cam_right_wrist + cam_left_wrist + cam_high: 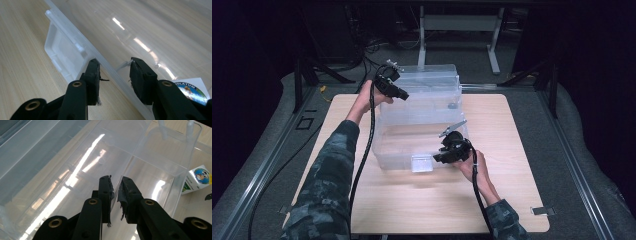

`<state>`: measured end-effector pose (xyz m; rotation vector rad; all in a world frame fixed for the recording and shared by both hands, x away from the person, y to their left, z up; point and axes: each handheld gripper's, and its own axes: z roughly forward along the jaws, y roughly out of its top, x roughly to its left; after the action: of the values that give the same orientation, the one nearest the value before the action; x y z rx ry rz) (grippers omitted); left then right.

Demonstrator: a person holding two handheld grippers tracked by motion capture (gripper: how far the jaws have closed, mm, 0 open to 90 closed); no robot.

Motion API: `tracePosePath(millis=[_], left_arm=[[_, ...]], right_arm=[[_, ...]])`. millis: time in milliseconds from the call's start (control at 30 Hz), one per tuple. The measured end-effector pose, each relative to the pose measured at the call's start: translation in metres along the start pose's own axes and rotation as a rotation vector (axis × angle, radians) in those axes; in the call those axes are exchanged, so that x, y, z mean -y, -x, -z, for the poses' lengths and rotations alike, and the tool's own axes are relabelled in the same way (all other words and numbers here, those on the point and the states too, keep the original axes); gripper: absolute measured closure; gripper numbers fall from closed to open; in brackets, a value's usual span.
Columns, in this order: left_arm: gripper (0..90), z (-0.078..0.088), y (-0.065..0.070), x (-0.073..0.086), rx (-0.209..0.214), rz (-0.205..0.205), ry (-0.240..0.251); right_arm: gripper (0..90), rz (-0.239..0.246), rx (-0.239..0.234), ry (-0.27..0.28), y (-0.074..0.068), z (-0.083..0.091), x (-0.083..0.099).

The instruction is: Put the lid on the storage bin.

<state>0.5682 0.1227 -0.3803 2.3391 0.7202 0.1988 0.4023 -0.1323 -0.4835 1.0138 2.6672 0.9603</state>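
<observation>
Nearest, the right gripper straddles the front rim of the clear plastic storage bin, one pad outside, one inside, beside its latch; whether they pinch it I cannot tell. Farther back, the left gripper hangs clenched over the bin's far corner, holding nothing.

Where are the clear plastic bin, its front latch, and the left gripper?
clear plastic bin [389, 150], high view, near-left wall.
front latch [421, 163], high view, flap's middle.
left gripper [115, 185], left gripper view, between its fingertips.

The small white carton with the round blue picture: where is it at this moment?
In the left gripper view the small white carton sits at the right edge, on the wooden table just outside the clear plastic bin.
</observation>
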Motion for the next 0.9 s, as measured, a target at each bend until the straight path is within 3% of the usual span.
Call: tracePosePath(millis=[900], left_arm=[[79.8, 0.023, 0.034, 0.021, -0.009, -0.018, 0.095]], right_arm=[[58.1, -0.022, 0.021, 0.01, -0.003, 0.0, 0.001]])
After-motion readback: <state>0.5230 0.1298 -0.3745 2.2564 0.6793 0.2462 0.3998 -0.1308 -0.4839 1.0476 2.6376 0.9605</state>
